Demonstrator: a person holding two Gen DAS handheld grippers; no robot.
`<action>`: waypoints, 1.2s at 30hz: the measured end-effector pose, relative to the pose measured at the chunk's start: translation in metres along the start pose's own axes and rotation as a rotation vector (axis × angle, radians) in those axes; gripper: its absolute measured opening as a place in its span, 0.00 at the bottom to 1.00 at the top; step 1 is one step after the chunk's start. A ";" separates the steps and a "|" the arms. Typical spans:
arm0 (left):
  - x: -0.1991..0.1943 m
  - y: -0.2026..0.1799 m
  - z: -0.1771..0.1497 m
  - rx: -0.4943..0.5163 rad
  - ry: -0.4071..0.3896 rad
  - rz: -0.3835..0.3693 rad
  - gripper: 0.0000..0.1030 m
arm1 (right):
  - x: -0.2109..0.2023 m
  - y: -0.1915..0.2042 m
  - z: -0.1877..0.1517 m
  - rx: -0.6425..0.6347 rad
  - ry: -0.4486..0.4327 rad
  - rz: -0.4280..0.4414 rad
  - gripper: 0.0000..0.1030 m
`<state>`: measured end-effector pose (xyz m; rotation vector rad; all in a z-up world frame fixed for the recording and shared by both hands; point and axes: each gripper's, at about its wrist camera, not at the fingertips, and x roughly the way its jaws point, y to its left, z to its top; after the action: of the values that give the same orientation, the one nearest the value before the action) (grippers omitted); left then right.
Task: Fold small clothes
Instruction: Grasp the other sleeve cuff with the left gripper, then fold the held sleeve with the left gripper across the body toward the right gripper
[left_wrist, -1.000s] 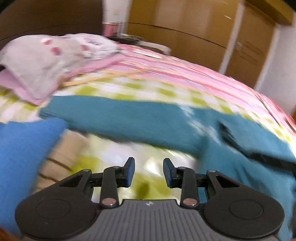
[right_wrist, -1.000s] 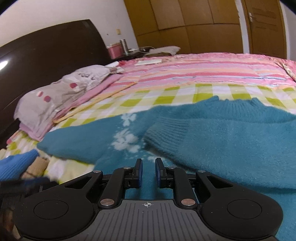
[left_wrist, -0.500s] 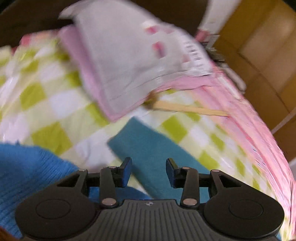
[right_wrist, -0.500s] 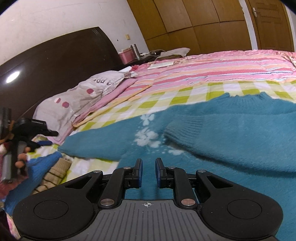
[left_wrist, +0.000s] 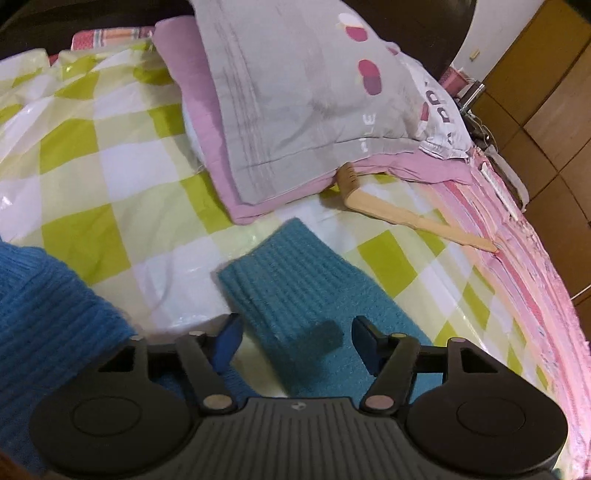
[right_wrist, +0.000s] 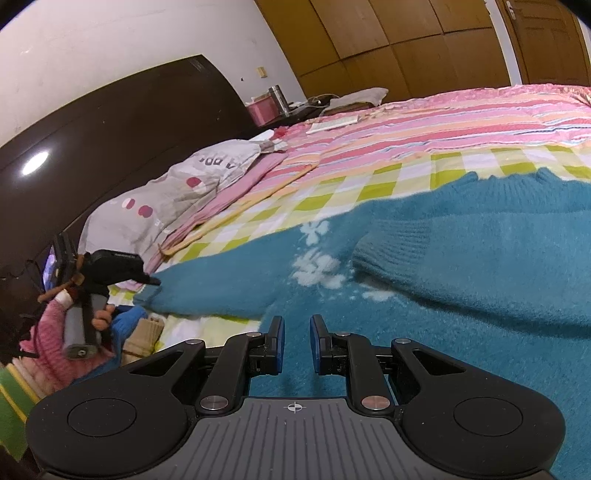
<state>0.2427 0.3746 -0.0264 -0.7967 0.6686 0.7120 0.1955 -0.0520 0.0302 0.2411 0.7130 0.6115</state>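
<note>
A fluffy teal sweater (right_wrist: 461, 266) with white flowers lies spread on the checked sheet (left_wrist: 92, 166). One sleeve is folded across its body (right_wrist: 424, 254). The other sleeve stretches toward the pillow and ends in a ribbed cuff (left_wrist: 291, 266). My left gripper (left_wrist: 295, 325) hovers just over that cuff, its jaws opening wide with the sleeve below them and the pads not touching it. The right wrist view shows this left gripper (right_wrist: 151, 280) held by a hand at the cuff. My right gripper (right_wrist: 296, 325) hangs over the sweater's lower body, jaws a narrow gap apart, holding nothing.
A grey pillow (left_wrist: 295, 92) on a pink one lies just beyond the cuff, with a wooden back scratcher (left_wrist: 402, 218) beside it. A blue knit garment (left_wrist: 48, 321) lies at the left. A dark headboard (right_wrist: 110, 122) and a striped pink blanket (right_wrist: 443, 122) lie farther off.
My left gripper swung from the sweater's body along the outstretched sleeve to its cuff near the pillow, rolled, and its jaws spread wider. The right gripper stayed over the sweater with its gap unchanged.
</note>
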 end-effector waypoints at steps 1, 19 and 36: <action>0.000 -0.003 -0.002 0.017 -0.014 0.016 0.65 | 0.000 0.000 0.000 0.004 -0.002 0.002 0.16; -0.075 -0.075 -0.045 0.301 -0.120 -0.312 0.15 | -0.030 -0.015 0.006 0.046 -0.070 -0.004 0.16; -0.096 -0.111 -0.181 0.761 0.026 -0.455 0.15 | -0.007 -0.047 0.015 0.280 -0.023 0.055 0.28</action>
<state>0.2259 0.1436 -0.0059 -0.2288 0.6804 0.0066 0.2216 -0.0940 0.0261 0.5277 0.7711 0.5594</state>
